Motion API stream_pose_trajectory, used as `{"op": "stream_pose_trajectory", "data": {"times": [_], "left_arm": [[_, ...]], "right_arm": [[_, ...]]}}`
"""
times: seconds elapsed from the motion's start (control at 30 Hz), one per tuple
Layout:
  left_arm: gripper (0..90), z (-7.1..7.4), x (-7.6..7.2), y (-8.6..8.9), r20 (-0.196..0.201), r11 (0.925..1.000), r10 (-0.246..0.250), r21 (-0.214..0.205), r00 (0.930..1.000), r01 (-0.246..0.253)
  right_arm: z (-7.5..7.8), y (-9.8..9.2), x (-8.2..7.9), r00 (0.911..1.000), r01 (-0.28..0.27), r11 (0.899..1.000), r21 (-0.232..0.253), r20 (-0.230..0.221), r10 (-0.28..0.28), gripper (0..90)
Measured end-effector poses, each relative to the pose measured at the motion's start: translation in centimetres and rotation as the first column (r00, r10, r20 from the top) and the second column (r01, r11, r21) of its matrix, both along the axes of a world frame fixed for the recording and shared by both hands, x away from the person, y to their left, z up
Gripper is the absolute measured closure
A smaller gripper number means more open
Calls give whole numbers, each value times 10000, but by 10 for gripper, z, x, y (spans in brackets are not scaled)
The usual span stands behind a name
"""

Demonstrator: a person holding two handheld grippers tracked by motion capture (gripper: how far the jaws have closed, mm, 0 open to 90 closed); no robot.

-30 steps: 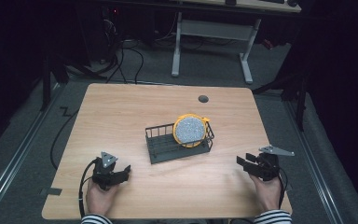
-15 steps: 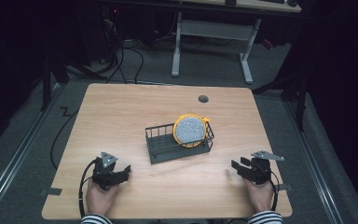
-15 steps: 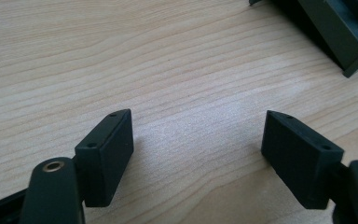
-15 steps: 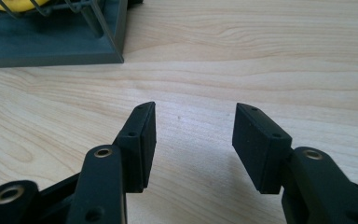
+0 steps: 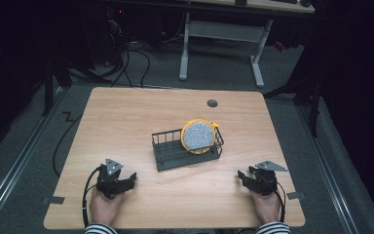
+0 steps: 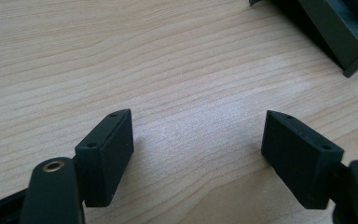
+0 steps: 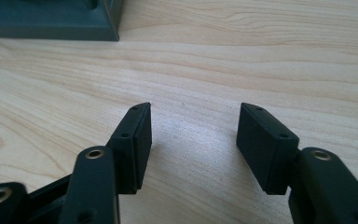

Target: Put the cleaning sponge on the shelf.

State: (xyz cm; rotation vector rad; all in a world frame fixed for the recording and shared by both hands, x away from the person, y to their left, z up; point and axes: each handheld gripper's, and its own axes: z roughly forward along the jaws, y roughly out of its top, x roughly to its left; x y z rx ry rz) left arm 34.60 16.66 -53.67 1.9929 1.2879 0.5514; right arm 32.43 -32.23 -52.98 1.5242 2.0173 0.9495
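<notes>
A dark wire dish rack point(image 5: 173, 152) stands in the middle of the wooden table point(image 5: 126, 117). A round speckled grey plate with a yellow rim point(image 5: 198, 136) stands upright in its right end. My left gripper point(image 5: 130, 178) rests low on the table at the near left, open, with bare wood between its jaws point(image 6: 198, 126). My right gripper point(image 5: 242, 176) sits at the near right, open; its jaws have just been opening and hold nothing point(image 7: 193, 121). The rack's base corner point(image 7: 51, 21) lies ahead of it, and the same rack point(image 6: 335, 32) is at the left gripper view's upper right.
A small dark grommet hole point(image 5: 212, 103) is set near the table's far edge. A white-legged desk frame point(image 5: 224, 34) and cables lie on the dark floor behind. A cable point(image 5: 85, 195) trails from the left gripper.
My right gripper has come down toward the table and shifted a little left. The left gripper has stayed where it was.
</notes>
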Motion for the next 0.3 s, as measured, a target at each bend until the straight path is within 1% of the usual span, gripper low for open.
{"op": "stream_pose_trajectory", "data": {"times": [0.07, 0.13, 0.17, 0.3], "left_arm": [[255, 0, 0, 0, 1, 10000, 1, 0, 10000, -1], [256, 0, 0, 0, 2, 10000, 10, -5, 10000, -10], [255, 0, 0, 0, 1, 10000, 11, -6, 10000, -11], [255, 0, 0, 0, 3, 10000, 9, -13, 10000, -9]], "right_arm": [[0, 4, -1, 10000, -69, 9994, -348, 33, 70, 428], [0, 9, -1, 9999, -129, 9965, -824, 93, 137, 416], [0, 9, -1, 9999, -126, 9971, -752, 66, 131, 413], [-1, 9, -1, 9999, -133, 9970, -768, 67, 138, 408]]}}
